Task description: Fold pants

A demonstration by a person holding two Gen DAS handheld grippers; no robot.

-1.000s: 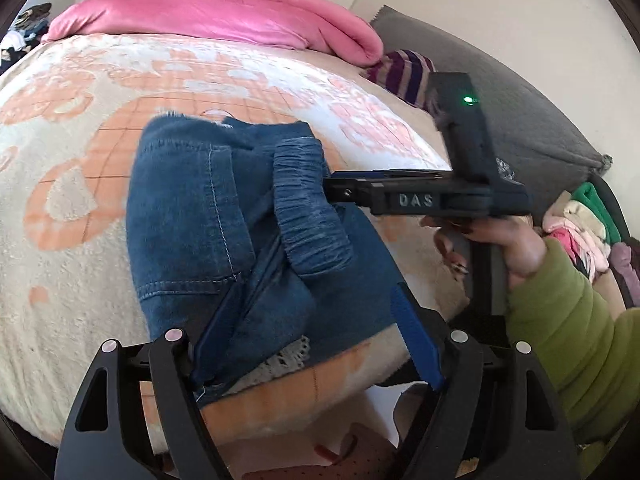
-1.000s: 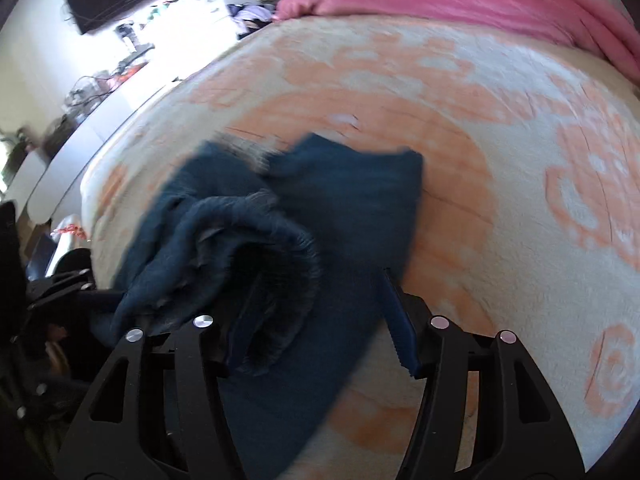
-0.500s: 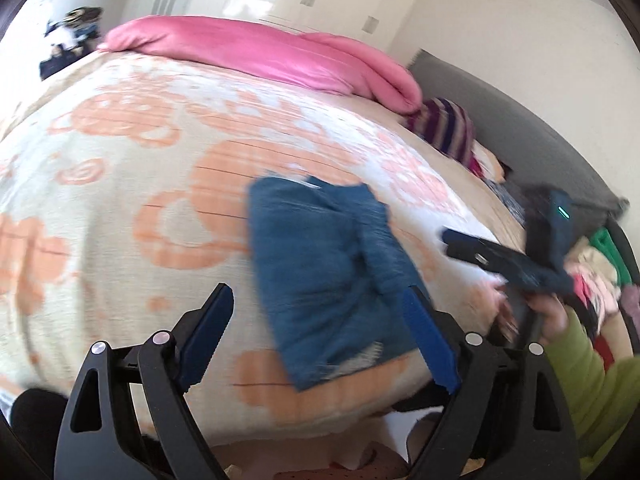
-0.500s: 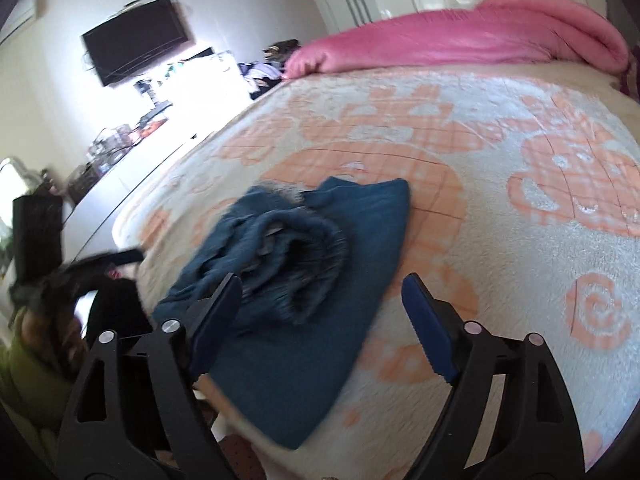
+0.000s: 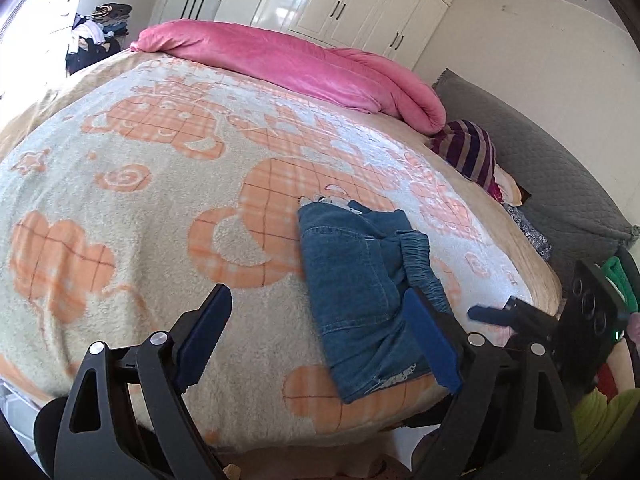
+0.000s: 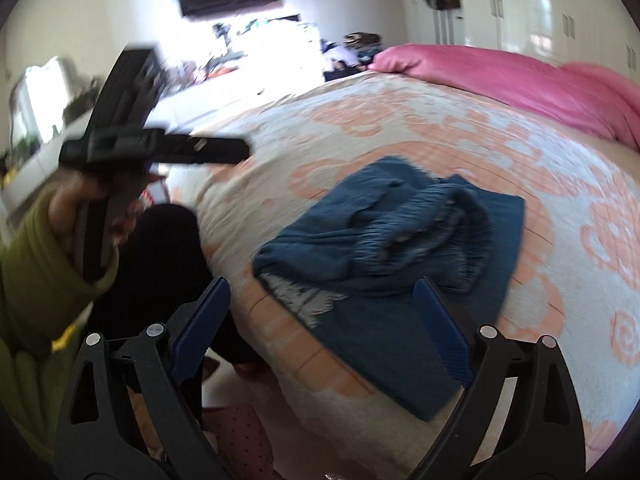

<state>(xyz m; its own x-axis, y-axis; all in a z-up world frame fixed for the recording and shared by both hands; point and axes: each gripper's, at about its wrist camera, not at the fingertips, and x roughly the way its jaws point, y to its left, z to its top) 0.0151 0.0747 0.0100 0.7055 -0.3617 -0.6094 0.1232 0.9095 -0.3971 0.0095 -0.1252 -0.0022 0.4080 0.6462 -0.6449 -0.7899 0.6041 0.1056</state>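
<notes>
On the cream-and-orange patterned fleece blanket (image 5: 120,208), near the bed's front edge, I see the blue denim pants (image 5: 356,292) lying as a compact folded bundle, elastic waistband uppermost and rumpled. My left gripper (image 5: 316,340) stands wide and empty above the blanket, beside the bundle. My right gripper (image 6: 320,332) is opening, nothing between its jaws, clear of the cloth. I judge the folding essentially done and the release step in hand; next, only tidying the bunched waistband.
</notes>
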